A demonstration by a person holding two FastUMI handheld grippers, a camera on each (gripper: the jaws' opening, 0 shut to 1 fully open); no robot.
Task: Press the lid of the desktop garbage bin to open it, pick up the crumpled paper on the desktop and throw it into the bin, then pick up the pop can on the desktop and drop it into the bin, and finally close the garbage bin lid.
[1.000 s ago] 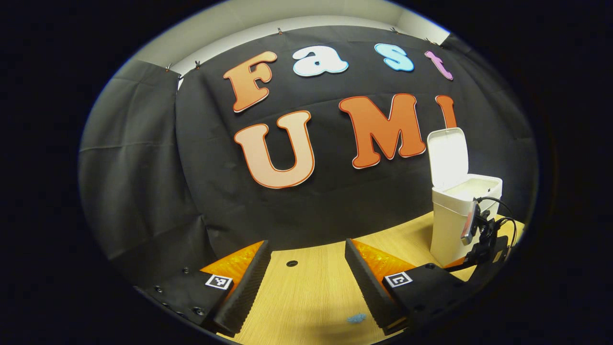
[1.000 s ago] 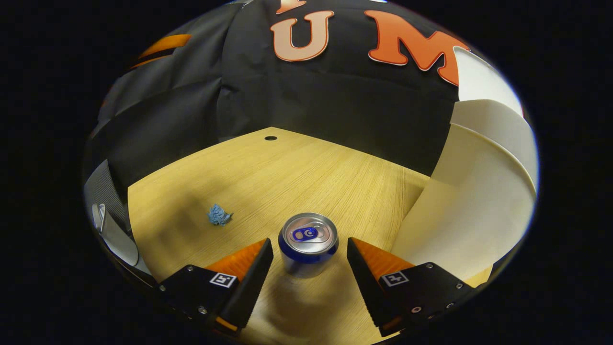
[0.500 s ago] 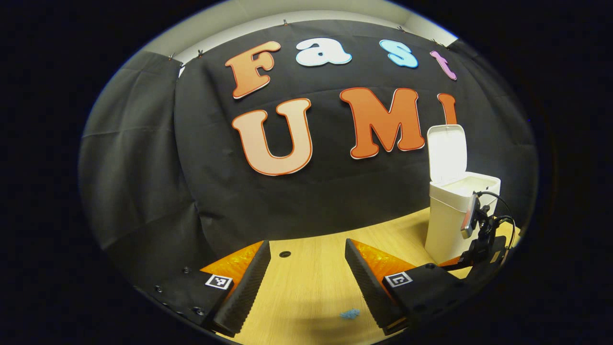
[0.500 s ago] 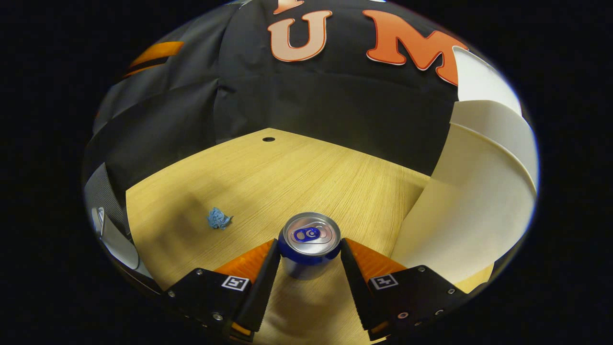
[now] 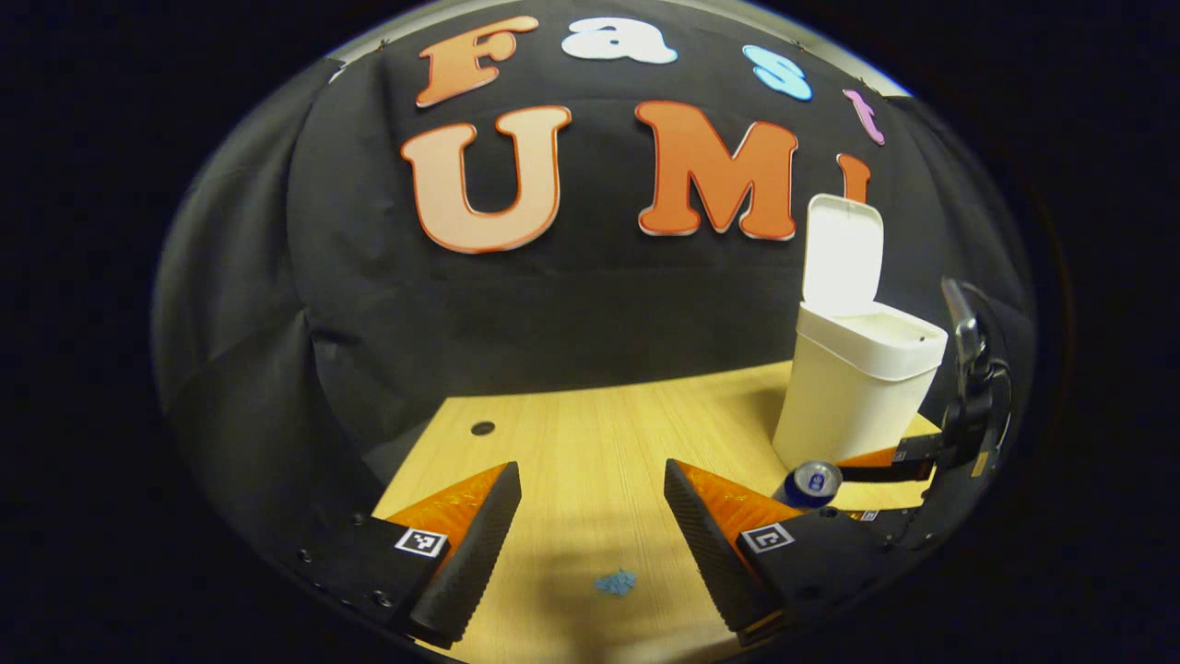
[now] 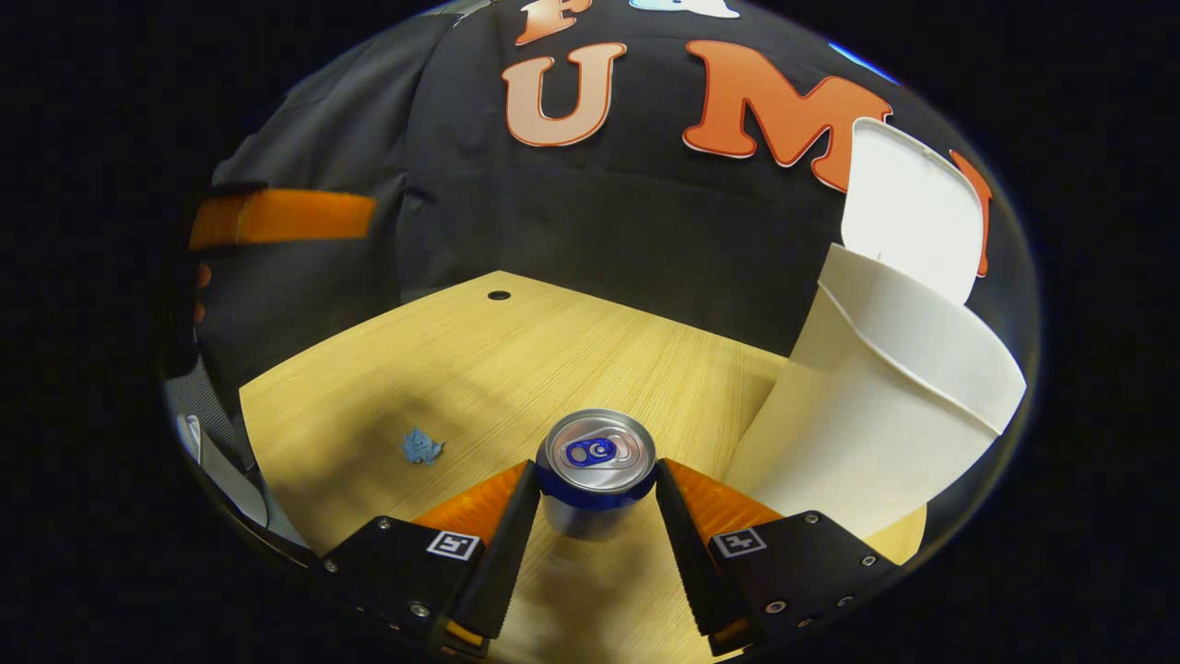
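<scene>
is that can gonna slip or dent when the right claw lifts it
The can probably slips easily: its bare metal wall looks smooth, and the right claw grips only its sides. Thin walls may dent if squeezed hard. Its tab looks unopened, so it could be full and heavy.

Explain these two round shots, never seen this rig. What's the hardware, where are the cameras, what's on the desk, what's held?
No robot arm: a person carries a two-finger gripper in each hand, each with a fisheye camera looking along its fingers. In the right gripper view, the right gripper is shut on the upright pop can beside the white bin, whose lid stands open. In the left gripper view, the left gripper is open above the wooden desk, with the blue crumpled paper lying below it.
</scene>
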